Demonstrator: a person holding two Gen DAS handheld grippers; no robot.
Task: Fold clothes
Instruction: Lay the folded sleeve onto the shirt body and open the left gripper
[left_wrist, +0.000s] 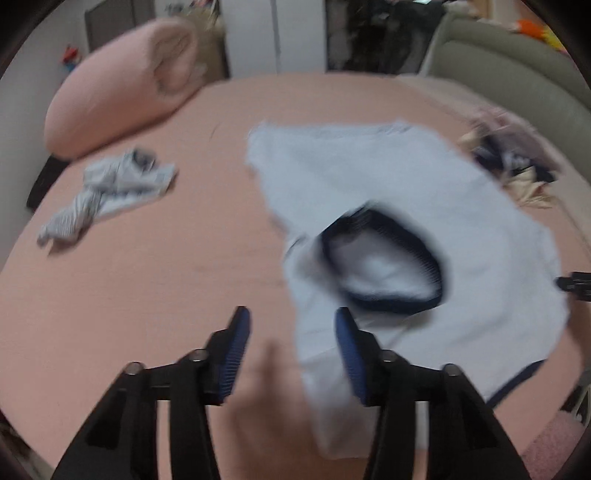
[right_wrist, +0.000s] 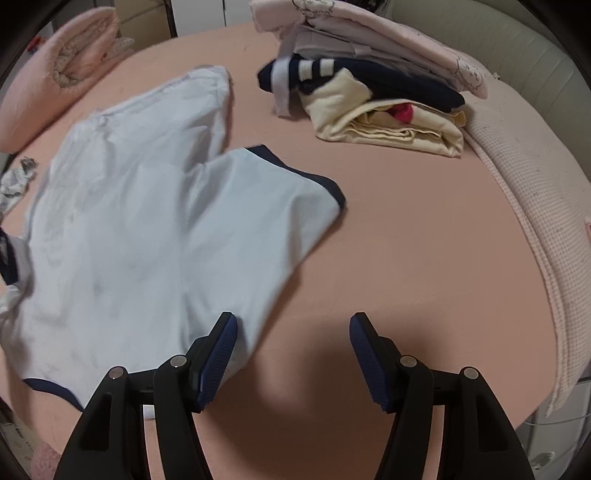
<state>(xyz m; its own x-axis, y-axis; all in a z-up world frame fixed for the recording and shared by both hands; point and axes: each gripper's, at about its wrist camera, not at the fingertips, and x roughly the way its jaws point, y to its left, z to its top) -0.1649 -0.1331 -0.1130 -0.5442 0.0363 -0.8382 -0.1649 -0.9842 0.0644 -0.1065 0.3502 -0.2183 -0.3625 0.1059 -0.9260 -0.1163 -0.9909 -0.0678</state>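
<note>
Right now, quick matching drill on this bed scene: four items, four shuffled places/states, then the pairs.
Items:
1. white T-shirt
2. folded clothes stack
3. striped garment
4. pink rolled quilt

Places/states:
A. crumpled, alone on the sheet, at the left of the left wrist view
B. spread flat on the sheet, navy trim at collar and sleeves
C. rolled up at the far left edge of the bed
D. piled at the far right, near the headboard

Pairs: 1-B, 2-D, 3-A, 4-C

Both tongs, left and right, are open and hold nothing.
</note>
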